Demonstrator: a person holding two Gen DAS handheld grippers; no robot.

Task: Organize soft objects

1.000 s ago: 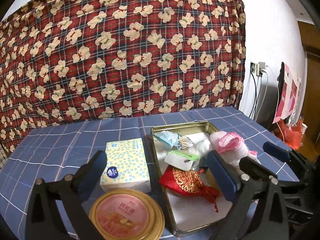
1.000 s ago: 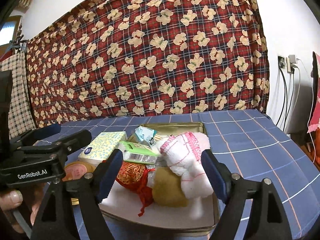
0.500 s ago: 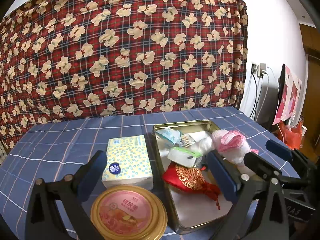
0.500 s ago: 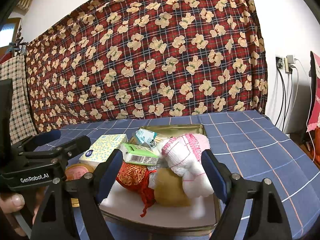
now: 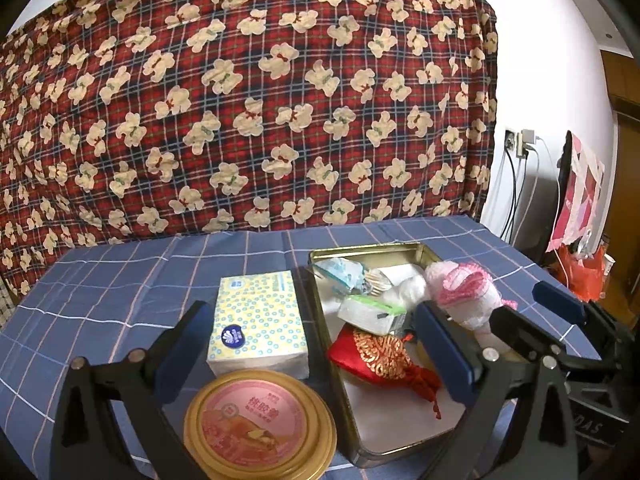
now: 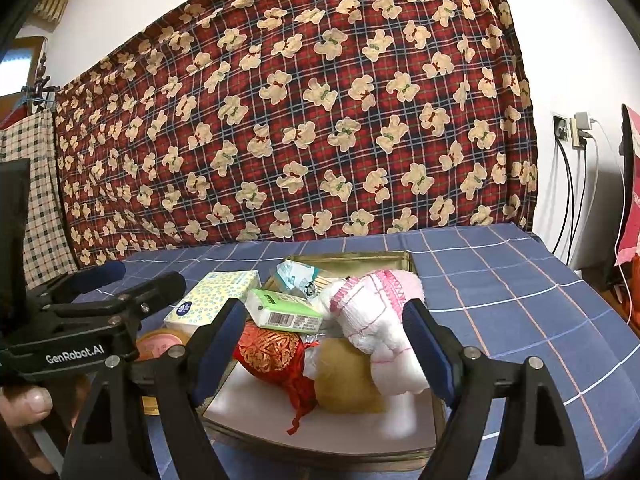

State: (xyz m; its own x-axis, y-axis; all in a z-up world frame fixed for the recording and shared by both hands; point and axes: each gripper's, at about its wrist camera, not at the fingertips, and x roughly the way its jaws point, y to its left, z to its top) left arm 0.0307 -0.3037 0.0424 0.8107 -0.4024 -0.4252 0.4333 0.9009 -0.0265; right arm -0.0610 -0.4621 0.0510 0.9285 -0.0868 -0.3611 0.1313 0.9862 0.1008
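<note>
A gold metal tin (image 5: 362, 438) (image 6: 404, 259) on the blue checked table holds a red embroidered pouch (image 5: 374, 352) (image 6: 272, 350), a pink-and-white towel (image 5: 466, 290) (image 6: 380, 312), a green-white tissue pack (image 5: 370, 312) (image 6: 284, 310), a tan round soft object (image 6: 344, 376) and a teal packet (image 5: 338, 270) (image 6: 294, 274). A yellow dotted tissue pack (image 5: 258, 318) (image 6: 212, 298) lies left of the tin. My left gripper (image 5: 312, 350) is open and empty, hovering near the tin's front. My right gripper (image 6: 324, 350) is open and empty, over the tin's front.
A round gold tin with a pink lid (image 5: 260, 424) (image 6: 162, 344) sits at the front left. A bear-print plaid cloth (image 5: 248, 100) hangs behind the table. Cables and a wall socket (image 5: 522, 142) are at the right. The table's right edge is close.
Both grippers have drifted slightly, staying open; the objects sit a little further off in both views. Nothing was grasped or moved.
</note>
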